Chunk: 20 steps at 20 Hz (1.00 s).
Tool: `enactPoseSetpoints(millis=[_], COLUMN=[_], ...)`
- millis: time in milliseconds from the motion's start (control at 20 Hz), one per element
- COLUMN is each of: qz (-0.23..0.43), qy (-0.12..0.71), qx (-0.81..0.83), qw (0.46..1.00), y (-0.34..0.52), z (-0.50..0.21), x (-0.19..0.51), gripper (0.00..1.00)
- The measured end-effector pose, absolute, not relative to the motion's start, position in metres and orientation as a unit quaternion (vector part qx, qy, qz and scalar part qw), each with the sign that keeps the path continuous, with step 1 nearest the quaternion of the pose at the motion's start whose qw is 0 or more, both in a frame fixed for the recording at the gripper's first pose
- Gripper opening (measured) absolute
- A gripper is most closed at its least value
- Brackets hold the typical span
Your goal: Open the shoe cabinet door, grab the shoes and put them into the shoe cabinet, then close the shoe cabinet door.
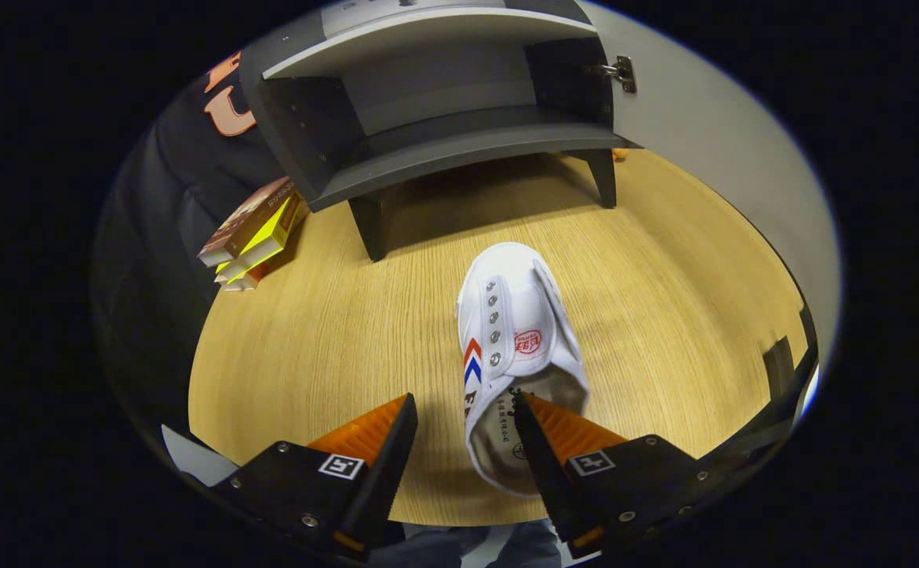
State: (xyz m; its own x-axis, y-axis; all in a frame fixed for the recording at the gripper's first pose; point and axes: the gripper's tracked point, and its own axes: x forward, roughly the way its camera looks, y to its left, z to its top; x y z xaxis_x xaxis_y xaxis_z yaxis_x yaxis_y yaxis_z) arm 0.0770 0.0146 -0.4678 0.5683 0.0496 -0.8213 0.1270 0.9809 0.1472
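A white canvas shoe (516, 315) with red and blue chevrons on its side lies on the wooden surface (664, 300), toe pointing toward the cabinet. My gripper (465, 397) is open and straddles the shoe's left side wall at the heel end. One finger (562, 434) reaches into the shoe's opening, while the other finger (372, 434) stays outside, apart from the shoe. Beyond the shoe stands the dark grey shoe cabinet (459, 150) on short legs, its inside shelves bare. Its door (711, 134) is swung wide open to the right on a metal hinge.
A small stack of books (258, 229) leans against the booth wall just left of the cabinet's front leg. Bare wood stretches between the shoe and the cabinet. The open door runs along the right side of the surface.
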Motion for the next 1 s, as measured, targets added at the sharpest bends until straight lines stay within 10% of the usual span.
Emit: enactPoseSetpoints(millis=[500, 1000], qz=[-0.031, -0.022], qy=[0.476, 0.402], qx=[0.108, 0.101], qw=[0.872, 0.910], y=[0.009, 0.010], z=[-0.475, -0.403], x=[0.078, 0.085], gripper=[0.04, 0.00])
